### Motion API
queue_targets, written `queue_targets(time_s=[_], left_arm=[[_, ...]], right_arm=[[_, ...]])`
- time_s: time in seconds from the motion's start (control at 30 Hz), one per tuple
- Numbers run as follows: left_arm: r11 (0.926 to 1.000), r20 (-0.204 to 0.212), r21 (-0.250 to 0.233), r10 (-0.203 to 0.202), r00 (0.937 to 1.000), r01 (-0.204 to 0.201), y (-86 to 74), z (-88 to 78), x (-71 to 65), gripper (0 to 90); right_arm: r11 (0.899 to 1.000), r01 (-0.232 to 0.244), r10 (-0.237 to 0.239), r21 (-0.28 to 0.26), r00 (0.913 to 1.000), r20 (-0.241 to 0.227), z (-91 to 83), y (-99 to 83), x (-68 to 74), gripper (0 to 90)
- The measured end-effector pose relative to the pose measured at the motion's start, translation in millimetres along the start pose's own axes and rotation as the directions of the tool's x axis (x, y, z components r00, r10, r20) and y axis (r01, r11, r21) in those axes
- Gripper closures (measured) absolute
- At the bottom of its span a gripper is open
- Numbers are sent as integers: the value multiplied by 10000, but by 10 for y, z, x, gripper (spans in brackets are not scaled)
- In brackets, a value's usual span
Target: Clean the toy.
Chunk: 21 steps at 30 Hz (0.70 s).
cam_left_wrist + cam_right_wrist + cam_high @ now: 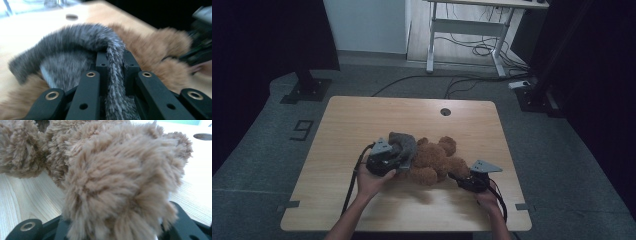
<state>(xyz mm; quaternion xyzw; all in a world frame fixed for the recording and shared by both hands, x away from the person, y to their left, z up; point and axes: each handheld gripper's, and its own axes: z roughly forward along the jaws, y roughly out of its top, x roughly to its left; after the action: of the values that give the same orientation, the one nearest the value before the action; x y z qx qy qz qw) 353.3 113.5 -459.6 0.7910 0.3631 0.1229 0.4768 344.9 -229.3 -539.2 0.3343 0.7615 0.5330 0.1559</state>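
A brown teddy bear (437,160) lay near the middle of the wooden counter (342,125), slightly toward 6 o'clock, with a grey furry cloth (404,143) draped over its 9 o'clock side. The left tool (398,162) sat at the bear's 9 o'clock edge, held by the person's left hand (371,181). In the left gripper view its 2 black jaws stood close together, clamped on a narrow strip of the grey cloth (113,65), which ran down between them while the rest of the cloth arched away toward 10 o'clock over the brown fur (160,50). That view was blurred.

The right tool (462,177) met the bear at its 4 o'clock corner, held by the right hand (487,199), with a grey 3-cornered plate (484,166) on top. In the right gripper view a thick tuft of the bear's fur (117,182) rose from between the jaws and hid their tips; the jaws appeared clamped on that furry limb. A second rounded paw (18,147) showed at 10 o'clock in that view, resting on the pale wood.

A round cable hole (445,111) sat at the counter's 12 o'clock edge, well apart from the bear. Black cables trailed from both tools toward 6 o'clock.
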Motion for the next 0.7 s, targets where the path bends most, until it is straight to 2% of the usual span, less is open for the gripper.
queue_targets(time_s=[0.07, 0.13, 0.2, 0.3, 0.4, 0.47, 0.53, 0.7], left_arm=[[9998, -38, 144, -110, 9999, 111, -99, 73, 37, 790], [9978, 341, -269, -591, 9977, 600, -203, 25, 104, 802], [9964, 353, -477, -684, 9970, 701, -249, -48, 127, 805], [9938, 91, -738, -824, 9966, 828, -301, -205, 183, 805], [9865, -174, -875, -1401, 9900, 1381, -353, -342, 317, 806], [9831, -474, -948, -1613, 9858, 1563, -391, -411, 389, 807], [9823, -846, -888, -1725, 9814, 1651, -441, -461, 461, 809], [9769, -1089, -458, -2125, 9711, 2087, -582, -488, 602, 810]], right_arm=[[10000, 59, -60, 36, 10000, 18, -2, 1, 3, 569], [9999, 148, -148, 79, 9999, -8, 1, 4, 18, 569], [9997, 208, -208, 113, 9998, 4, 9, 3, 22, 569], [9996, 193, -194, 209, 9998, 32, 23, -8, 13, 571], [9996, 189, -191, 231, 9998, 52, 27, -10, 15, 572], [9996, 177, -179, 240, 9998, 58, 29, -10, 15, 571], [9995, 175, -177, 264, 9998, 57, 32, -13, 12, 571], [9994, 163, -165, 305, 9998, 62, 49, -22, 9, 571]])
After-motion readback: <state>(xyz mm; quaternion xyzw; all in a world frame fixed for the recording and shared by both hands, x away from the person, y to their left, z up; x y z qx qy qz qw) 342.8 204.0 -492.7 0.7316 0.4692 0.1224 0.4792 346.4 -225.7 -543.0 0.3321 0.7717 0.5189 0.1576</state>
